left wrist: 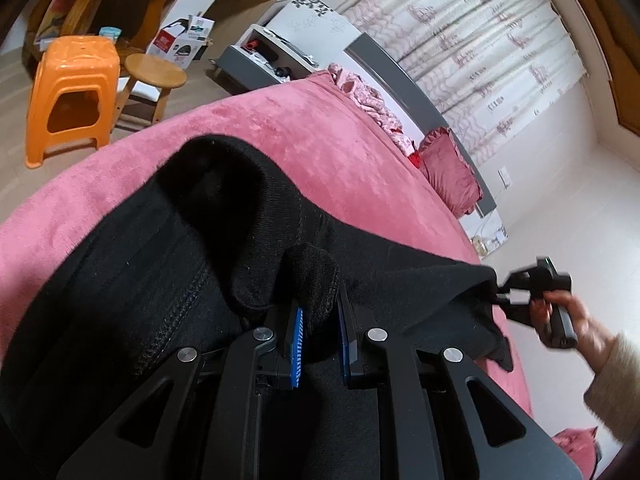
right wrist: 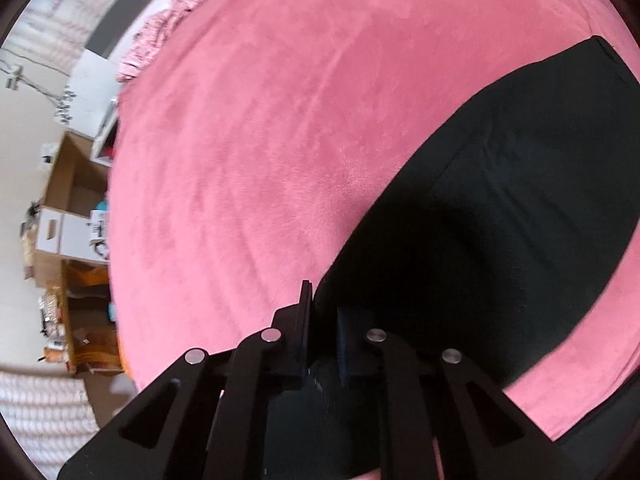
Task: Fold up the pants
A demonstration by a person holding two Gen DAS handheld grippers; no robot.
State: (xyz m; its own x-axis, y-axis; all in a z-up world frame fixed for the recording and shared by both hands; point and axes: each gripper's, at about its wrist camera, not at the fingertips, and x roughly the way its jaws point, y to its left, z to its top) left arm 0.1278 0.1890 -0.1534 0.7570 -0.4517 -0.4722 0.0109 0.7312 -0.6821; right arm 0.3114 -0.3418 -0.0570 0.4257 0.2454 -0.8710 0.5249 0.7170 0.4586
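Note:
Black pants lie on a pink bed cover. My left gripper is shut on a bunched fold of the pants' edge, held between its blue pads. My right gripper is shut on another edge of the black pants, which stretch away to the right over the pink cover. In the left wrist view the right gripper shows at the right, held by a hand, with the fabric pulled taut between the two grippers.
An orange plastic stool and a round wooden stool stand on the floor beyond the bed. A pink cushion and patterned bedding lie by the headboard. Boxes and shelves stand beside the bed.

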